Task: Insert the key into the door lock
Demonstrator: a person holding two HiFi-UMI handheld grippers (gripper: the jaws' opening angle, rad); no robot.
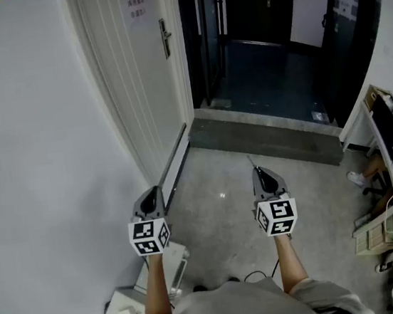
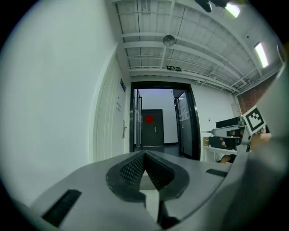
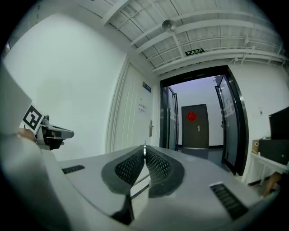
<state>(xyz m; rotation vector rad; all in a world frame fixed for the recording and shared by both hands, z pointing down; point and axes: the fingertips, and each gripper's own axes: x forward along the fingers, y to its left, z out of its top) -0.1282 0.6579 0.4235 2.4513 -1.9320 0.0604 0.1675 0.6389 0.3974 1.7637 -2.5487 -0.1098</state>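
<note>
Far left, my left gripper [image 1: 157,192] hangs level beside the plain white wall [image 1: 29,139]. Its jaws are closed tip to tip w/ nothing between them, so it's spare for now. Ahead, left of centre, stands the white panelled door [image 1: 135,74]. Its metal handle-and-lock plate [image 1: 165,38] is well apart from both grippers. Further right, my right gripper [image 1: 258,171] is clamped on the thin silver key [image 1: 250,160]. The key sticks fwd edge-on from the jaw tips, aimed roughly at the dark open doorway [image 1: 260,36], not at the lock.

I judge this is the approach step: key in grip, nothing inserted yet. Next move, as I read it: walk fwd, swing the right gripper left twd the plate and find the keyhole (too small to make out from here). Then line the blade up w/ it, keeping the grip firm so the key doesn't twist.
</note>
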